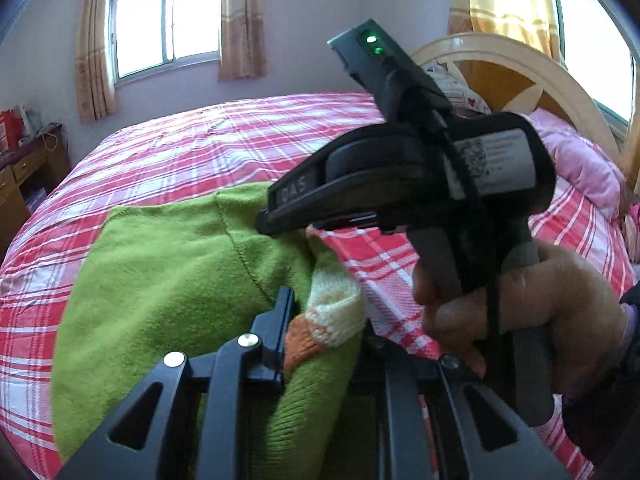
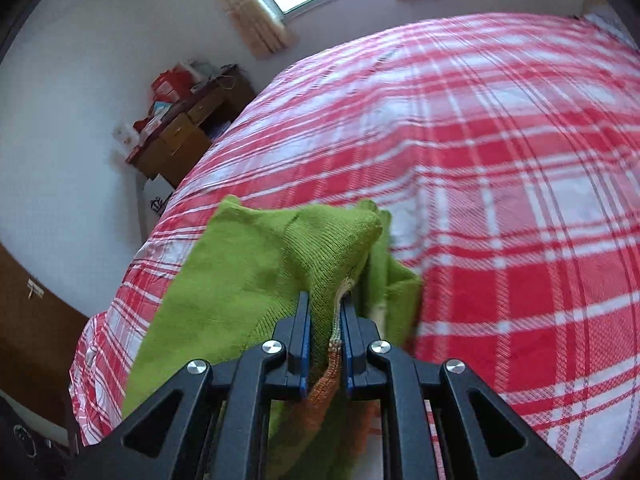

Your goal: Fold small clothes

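Note:
A small green knitted sweater [image 1: 160, 280] with an orange and cream cuff [image 1: 328, 312] lies on the red plaid bed. My left gripper [image 1: 320, 328] is shut on the sweater near the cuff; its right finger is hidden by the cloth. My right gripper [image 2: 325, 320] is shut on a fold of the green sweater [image 2: 248, 280] with an orange edge between the pads, lifting it off the bed. The right gripper's body [image 1: 400, 176] and the hand holding it show in the left wrist view, right above the cuff.
The red and white plaid bedspread [image 2: 500, 160] covers the bed. A pink pillow [image 1: 576, 160] and a wooden headboard [image 1: 520, 76] are at the right. A wooden desk [image 2: 188, 132] with clutter stands by the wall past the bed's far corner.

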`<state>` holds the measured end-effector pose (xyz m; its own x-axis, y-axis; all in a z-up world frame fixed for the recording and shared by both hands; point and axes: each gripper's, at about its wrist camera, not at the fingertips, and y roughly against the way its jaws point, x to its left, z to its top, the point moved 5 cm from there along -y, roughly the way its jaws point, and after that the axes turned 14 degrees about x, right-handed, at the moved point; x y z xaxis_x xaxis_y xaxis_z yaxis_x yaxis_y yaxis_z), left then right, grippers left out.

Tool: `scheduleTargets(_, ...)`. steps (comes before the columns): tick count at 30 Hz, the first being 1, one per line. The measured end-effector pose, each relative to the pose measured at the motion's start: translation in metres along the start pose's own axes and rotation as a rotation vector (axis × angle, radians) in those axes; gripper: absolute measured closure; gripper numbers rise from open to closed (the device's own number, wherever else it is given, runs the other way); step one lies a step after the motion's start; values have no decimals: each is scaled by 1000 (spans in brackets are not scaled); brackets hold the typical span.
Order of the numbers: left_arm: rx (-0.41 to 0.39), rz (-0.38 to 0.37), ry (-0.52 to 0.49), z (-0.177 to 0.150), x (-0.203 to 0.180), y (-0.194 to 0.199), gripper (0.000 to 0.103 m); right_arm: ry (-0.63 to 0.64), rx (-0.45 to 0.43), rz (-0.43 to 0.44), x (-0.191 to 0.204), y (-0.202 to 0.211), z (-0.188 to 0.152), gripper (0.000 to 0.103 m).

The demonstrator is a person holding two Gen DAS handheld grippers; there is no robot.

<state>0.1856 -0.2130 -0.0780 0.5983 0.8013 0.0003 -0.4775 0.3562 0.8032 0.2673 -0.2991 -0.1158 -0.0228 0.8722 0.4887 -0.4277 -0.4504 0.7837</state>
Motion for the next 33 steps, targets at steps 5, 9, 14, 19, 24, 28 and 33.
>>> scheduleTargets(5, 2, 24, -20, -2, -9, -4, 83, -11, 2, -1, -13, -14, -2, 91)
scheduleTargets(9, -2, 4, -39, -6, -10, 8, 79, -55, -18, 45, -20, -15, -6, 91)
scheduleTargets(14, -41, -23, -88, -47, 3, 58, 26, -48, -49, 31, -19, 3, -23, 74)
scheduleTargets(19, -37, -20, -40, -85, 44, 88, 26, -129, -170, -58, -27, 59, -66, 58)
scheduleTargets(24, -8, -41, 148, -109, 97, 99, 26, -33, -223, -34, 15, 102, -116, 58)
scheduleTargets(28, 31, -42, 271, -114, 115, 94, 26, 166, -170, -35, 71, 102, -125, 58)
scheduleTargets(33, 29, 16, 297, -119, 126, 99, 26, 314, -41, -182, 103, 59, -121, 58)
